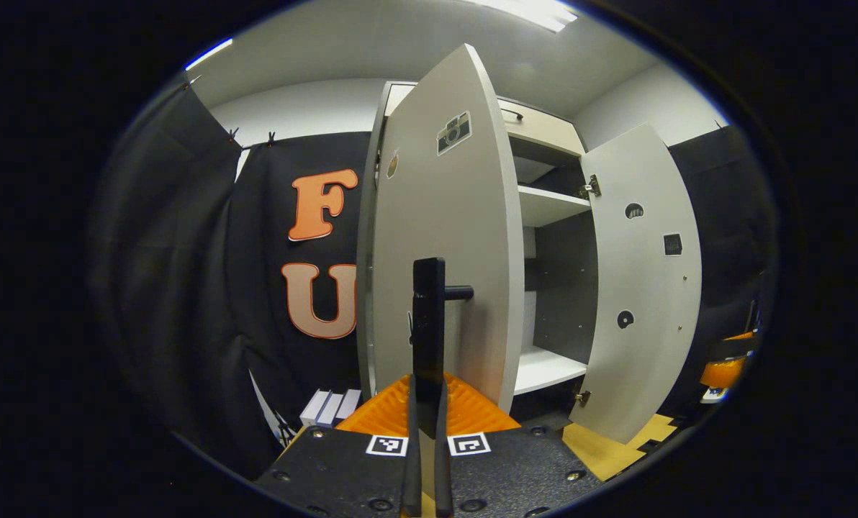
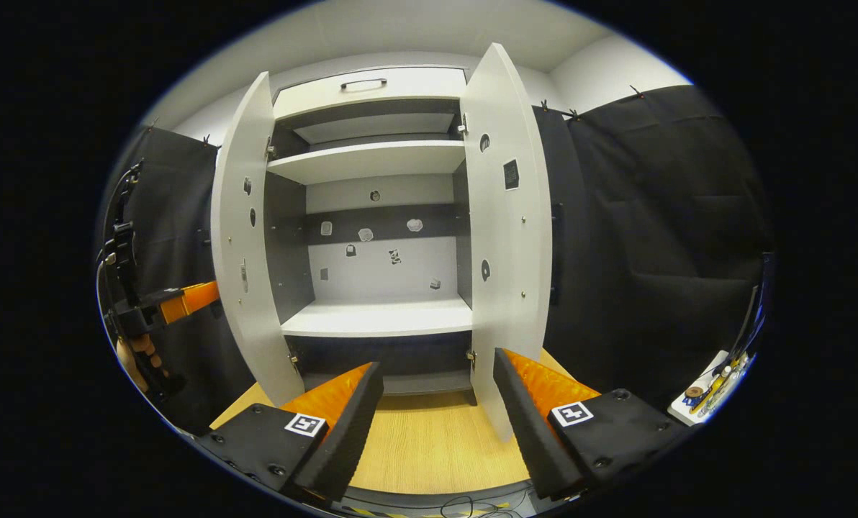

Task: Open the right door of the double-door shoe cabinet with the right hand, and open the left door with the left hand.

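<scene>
In the left gripper view, the left gripper [image 1: 427, 403] sits at the foot of the cabinet's [image 1: 544, 144] left door [image 1: 443, 237], which stands swung out, edge-on to the camera. Its two fingers are drawn close together around the lower end of the door's upright bar handle [image 1: 428, 324], and both seem to press on it; a short peg [image 1: 459, 293] joins the handle to the door face. A small sticker [image 1: 454, 132] sits high on that door. Past the door, the cabinet interior is exposed, with an upper shelf [image 1: 548, 205] and a lower shelf [image 1: 548, 368]. On the far side of the cabinet the right door [image 1: 645, 288] hangs wide open, showing its inner face with a few stickers. Some pale boxes [image 1: 330, 407] lie on the floor beside the left door's foot.

In the right gripper view, the right gripper [image 2: 436, 424] is in front of the cabinet [image 2: 371, 86], its jaws spread wide with nothing between them, apart from both doors. The left door [image 2: 245, 252] and right door [image 2: 504, 230] both stand open, framing the shelves. Small stickers dot the cabinet's back panel [image 2: 378, 266]. A drawer [image 2: 364, 85] with a handle tops the cabinet. Beside the left door's outer face, the left gripper [image 2: 184, 301] reaches in, held by a hand [image 2: 141, 356]. Pale wood floor [image 2: 429, 446] lies before the cabinet.
</scene>
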The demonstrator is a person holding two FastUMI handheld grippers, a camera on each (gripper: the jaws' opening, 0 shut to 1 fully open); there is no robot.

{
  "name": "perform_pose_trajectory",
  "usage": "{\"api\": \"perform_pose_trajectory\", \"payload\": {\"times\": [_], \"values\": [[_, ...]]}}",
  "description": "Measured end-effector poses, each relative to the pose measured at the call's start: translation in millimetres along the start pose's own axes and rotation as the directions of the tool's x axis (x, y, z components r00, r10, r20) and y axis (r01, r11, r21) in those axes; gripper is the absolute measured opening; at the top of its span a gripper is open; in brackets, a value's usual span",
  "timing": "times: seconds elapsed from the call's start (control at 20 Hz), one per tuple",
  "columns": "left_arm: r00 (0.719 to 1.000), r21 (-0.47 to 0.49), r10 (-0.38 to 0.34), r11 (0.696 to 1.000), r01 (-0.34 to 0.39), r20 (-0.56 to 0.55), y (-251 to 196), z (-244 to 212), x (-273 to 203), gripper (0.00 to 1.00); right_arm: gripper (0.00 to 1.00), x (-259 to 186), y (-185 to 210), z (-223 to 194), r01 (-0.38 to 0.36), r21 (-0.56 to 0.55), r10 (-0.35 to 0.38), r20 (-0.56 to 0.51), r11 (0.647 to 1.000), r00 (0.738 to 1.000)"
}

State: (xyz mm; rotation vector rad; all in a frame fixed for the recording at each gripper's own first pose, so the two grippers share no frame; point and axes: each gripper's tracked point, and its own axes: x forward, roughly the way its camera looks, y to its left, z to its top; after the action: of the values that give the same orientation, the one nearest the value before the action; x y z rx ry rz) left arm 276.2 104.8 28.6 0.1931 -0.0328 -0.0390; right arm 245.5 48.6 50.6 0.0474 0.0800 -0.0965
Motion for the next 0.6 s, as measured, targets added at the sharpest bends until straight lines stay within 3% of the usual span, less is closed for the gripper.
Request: {"api": "perform_pose_trajectory", "payload": {"times": [0.3, 0.45, 0.5, 0.6], "values": [[0.999, -0.068, 0.043, 0.997, -0.043, -0.006, 15.9, -1.2, -5.2, 0.03, 0.89, -1.2, 2.1, -0.9, -0.011, -0.004, 0.011, -0.006, 1.0, 1.0], [1.0, -0.086, 0.026, 0.996, -0.026, -0.01, 20.3, -1.2, -6.0, 0.02, 0.89, -2.1, 4.3, -2.3, -0.027, -0.006, 0.027, -0.015, 1.0, 1.0], [1.0, -0.093, 0.018, 0.995, -0.019, -0.009, 19.7, -1.6, -6.8, 0.02, 0.98, -1.8, 4.2, -2.0, -0.028, -0.009, 0.028, -0.015, 1.0, 0.999], [1.0, -0.09, 0.008, 0.996, -0.008, -0.005, 21.8, -1.0, -6.5, 0.02, 0.98, -2.1, 4.1, -1.7, -0.029, -0.013, 0.029, -0.012, 0.999, 1.0]]}}
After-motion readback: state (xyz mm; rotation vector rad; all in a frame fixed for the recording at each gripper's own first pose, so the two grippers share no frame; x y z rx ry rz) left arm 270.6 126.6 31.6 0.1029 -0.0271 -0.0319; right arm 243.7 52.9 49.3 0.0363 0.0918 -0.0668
